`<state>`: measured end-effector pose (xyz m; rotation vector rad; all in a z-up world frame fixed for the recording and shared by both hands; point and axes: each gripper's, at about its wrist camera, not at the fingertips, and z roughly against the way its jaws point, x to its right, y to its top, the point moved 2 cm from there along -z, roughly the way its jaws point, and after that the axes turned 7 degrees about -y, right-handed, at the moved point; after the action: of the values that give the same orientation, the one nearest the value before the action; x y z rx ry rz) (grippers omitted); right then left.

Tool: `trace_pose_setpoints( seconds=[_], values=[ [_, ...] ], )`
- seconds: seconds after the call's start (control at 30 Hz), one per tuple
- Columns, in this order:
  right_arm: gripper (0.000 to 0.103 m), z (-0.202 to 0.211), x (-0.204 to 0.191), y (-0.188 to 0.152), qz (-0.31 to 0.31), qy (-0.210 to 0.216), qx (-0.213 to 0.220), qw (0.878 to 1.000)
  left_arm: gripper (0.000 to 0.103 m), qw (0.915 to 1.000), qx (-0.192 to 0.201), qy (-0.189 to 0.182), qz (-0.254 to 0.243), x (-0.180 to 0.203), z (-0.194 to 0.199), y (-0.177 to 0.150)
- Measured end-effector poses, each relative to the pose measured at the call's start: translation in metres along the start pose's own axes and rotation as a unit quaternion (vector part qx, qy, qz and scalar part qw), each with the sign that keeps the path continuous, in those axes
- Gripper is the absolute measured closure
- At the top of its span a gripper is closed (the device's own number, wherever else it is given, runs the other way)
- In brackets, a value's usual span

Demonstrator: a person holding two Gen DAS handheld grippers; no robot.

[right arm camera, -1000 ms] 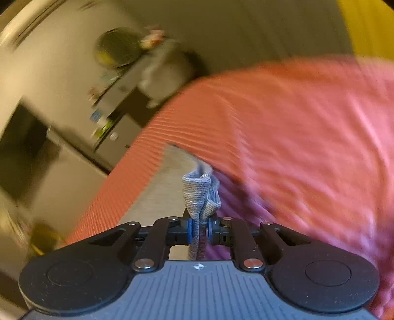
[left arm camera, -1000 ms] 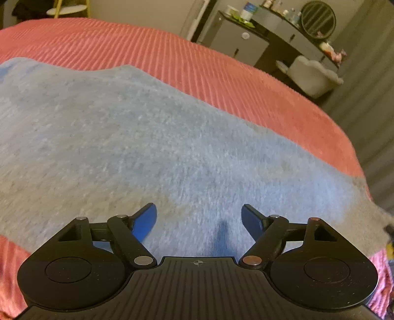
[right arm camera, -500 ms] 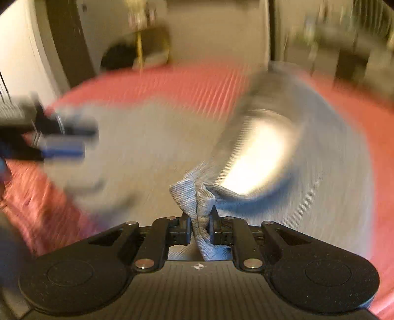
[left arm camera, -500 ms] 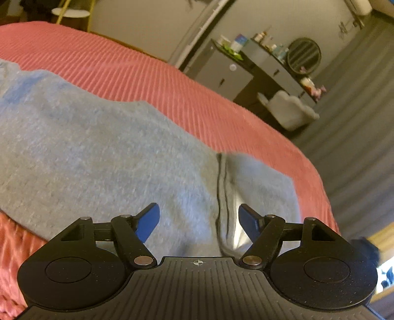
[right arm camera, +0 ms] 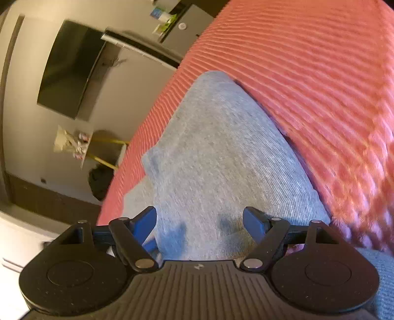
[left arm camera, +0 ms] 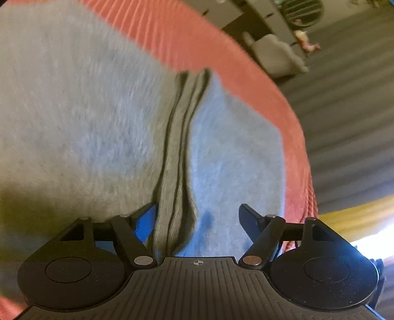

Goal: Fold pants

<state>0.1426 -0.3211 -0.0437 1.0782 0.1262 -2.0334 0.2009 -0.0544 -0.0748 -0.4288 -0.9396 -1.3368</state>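
Grey pants (left arm camera: 73, 110) lie folded on a red ribbed bedspread (left arm camera: 197, 41). Their stacked ribbed edges (left arm camera: 179, 135) run down the middle of the left wrist view and pass between the fingers, close to the blue left pad (left arm camera: 145, 221). My left gripper (left arm camera: 197, 209) hovers just over them, its jaws wide but closing, pressing on nothing. In the right wrist view the pants (right arm camera: 221, 147) lie flat below my right gripper (right arm camera: 199, 211). Its jaws are opening and hold nothing; the cloth lies under them.
The bedspread (right arm camera: 320, 73) ends close to the right of the pants in the left wrist view. Beyond it stand a pale chair (left arm camera: 275, 56), a dresser with a round mirror (left arm camera: 303, 9) and curtains (left arm camera: 344, 110). A wall TV (right arm camera: 66, 69) and a small table (right arm camera: 73, 145) lie off the bed.
My right gripper let go of the bunched grey cloth and opened wide as its view swung round. My left gripper dropped and swung over to the stacked ribbed edges.
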Motion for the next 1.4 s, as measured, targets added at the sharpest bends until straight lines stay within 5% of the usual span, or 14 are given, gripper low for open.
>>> trace_pose_setpoints(
  seconds=[0.1, 0.17, 0.2, 0.53, 0.67, 0.8, 1.0, 1.27, 1.4],
  values=[
    [0.025, -0.011, -0.006, -0.001, 0.018, -0.005, -0.006, 1.000, 0.048, 0.9998, 0.009, -0.003, 0.018, -0.004, -0.011, 0.003],
    [0.025, -0.024, -0.016, 0.000, 0.033, -0.010, -0.008, 0.999, 0.075, 0.9998, 0.007, 0.008, 0.017, 0.000, -0.020, 0.004],
    [0.025, -0.022, -0.012, -0.002, 0.036, -0.011, -0.009, 0.999, 0.080, 0.9998, 0.005, 0.018, 0.007, 0.004, -0.024, 0.004],
    [0.029, -0.020, -0.004, -0.008, 0.034, -0.011, 0.002, 0.999, 0.085, 0.9853, 0.009, 0.094, -0.142, 0.057, -0.023, -0.005],
    [0.057, -0.019, -0.009, -0.012, 0.058, -0.034, 0.010, 0.998, 0.086, 0.9838, 0.013, 0.095, -0.152, 0.065, -0.016, -0.002],
    [0.071, -0.018, -0.021, -0.018, 0.101, -0.084, 0.024, 0.991, 0.086, 0.9838, 0.018, 0.084, -0.157, 0.064, -0.007, -0.005],
    [0.071, -0.020, -0.037, -0.028, 0.161, -0.139, 0.026, 0.977, 0.086, 0.9842, 0.027, 0.052, -0.167, 0.038, 0.015, -0.009],
    [0.071, -0.031, -0.046, -0.022, 0.199, -0.202, 0.020, 0.959, 0.078, 0.9867, 0.025, 0.039, -0.156, 0.011, -0.007, -0.011],
    [0.071, -0.056, -0.063, 0.007, 0.261, -0.256, 0.061, 0.929, 0.073, 0.9875, 0.018, 0.011, -0.156, 0.004, -0.013, -0.009]
  ],
)
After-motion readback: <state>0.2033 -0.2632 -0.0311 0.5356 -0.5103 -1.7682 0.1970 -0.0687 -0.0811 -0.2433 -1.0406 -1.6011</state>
